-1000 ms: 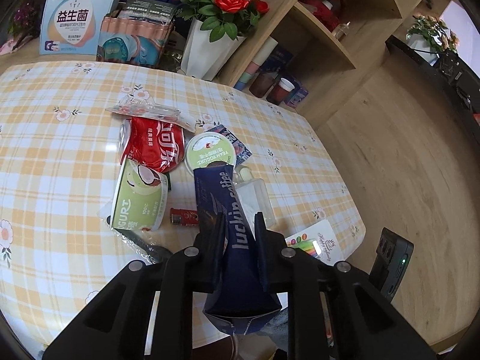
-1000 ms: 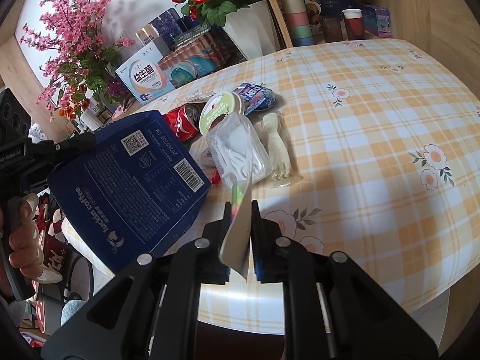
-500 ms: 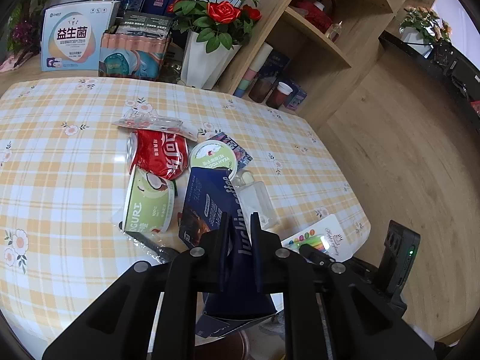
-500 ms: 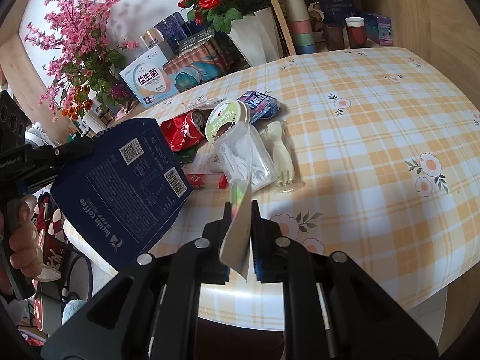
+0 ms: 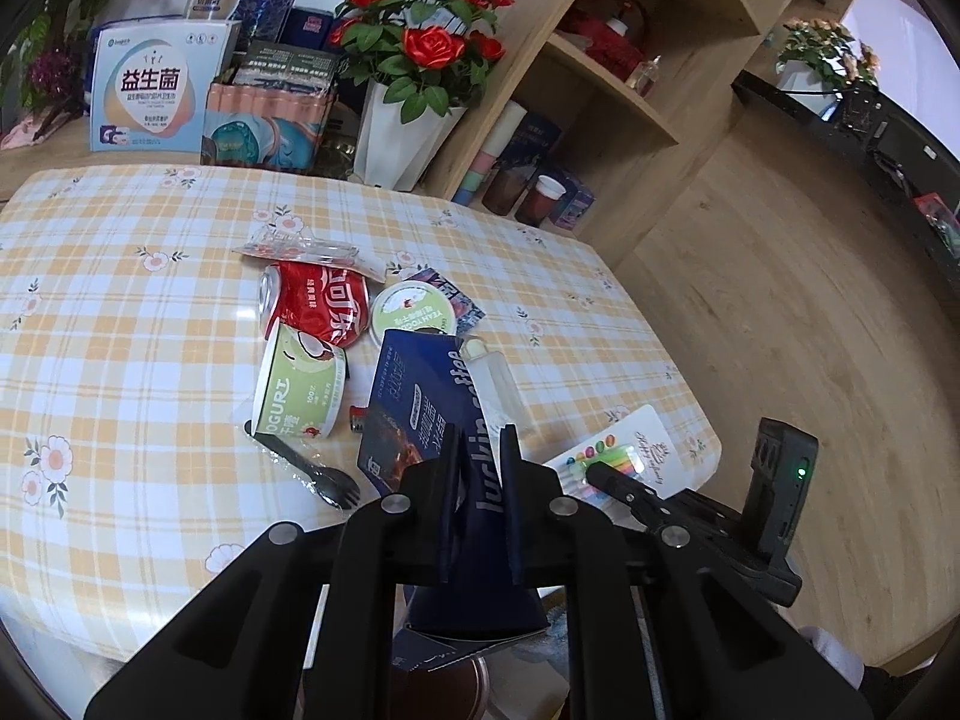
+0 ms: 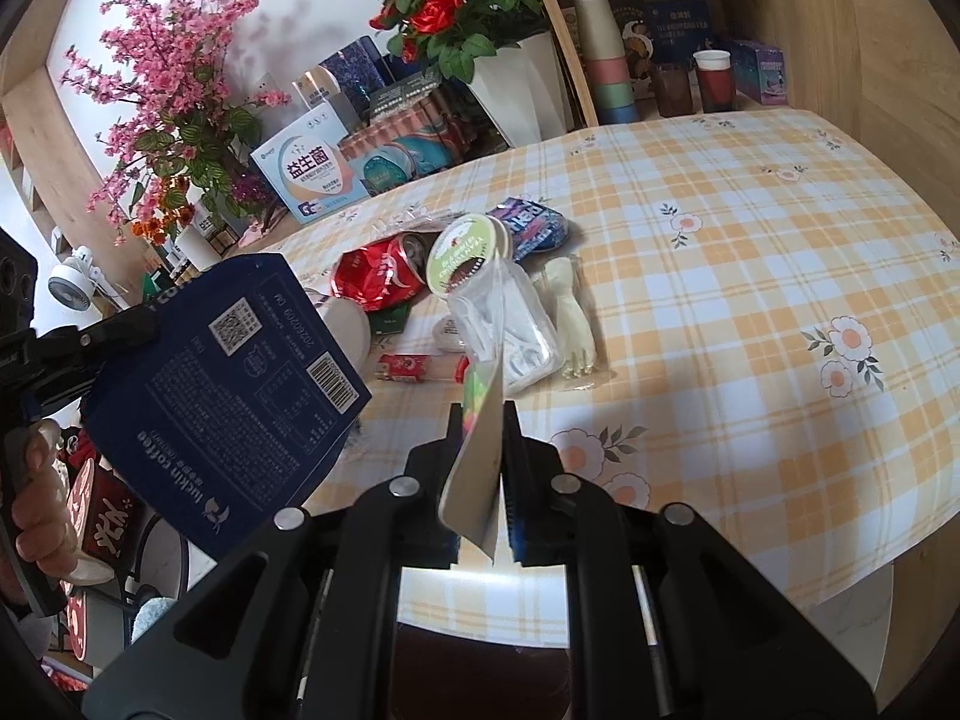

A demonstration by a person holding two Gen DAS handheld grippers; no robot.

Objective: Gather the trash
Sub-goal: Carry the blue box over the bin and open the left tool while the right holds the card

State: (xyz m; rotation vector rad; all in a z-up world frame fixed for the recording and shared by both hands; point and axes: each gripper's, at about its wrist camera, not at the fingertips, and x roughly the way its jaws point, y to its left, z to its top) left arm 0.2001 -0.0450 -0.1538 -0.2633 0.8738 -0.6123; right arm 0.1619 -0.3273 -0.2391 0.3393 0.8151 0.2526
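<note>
My left gripper (image 5: 480, 438) is shut on a dark blue luckin coffee bag (image 5: 420, 408), held above the table's near edge; the bag also shows in the right wrist view (image 6: 228, 384). My right gripper (image 6: 483, 414) is shut on a white card with coloured stripes (image 6: 477, 456), which also shows in the left wrist view (image 5: 624, 456). Trash lies on the checked tablecloth (image 5: 120, 300): a crushed red cola can (image 5: 318, 300), a green yogurt cup (image 5: 300, 384), a round yogurt lid (image 5: 411, 315), a clear plastic wrapper (image 6: 510, 324), a black plastic fork (image 5: 312, 474).
A white vase of red roses (image 5: 408, 132), boxes (image 5: 150, 96) and a wooden shelf with cups (image 5: 540, 198) stand behind the table. A pink flower plant (image 6: 168, 108) is at the left. A white glove (image 6: 570, 312) and a small red packet (image 6: 408, 367) lie among the trash.
Both grippers have pulled back and up from the table with their items. The coffee bag has turned a little, showing more of its front face.
</note>
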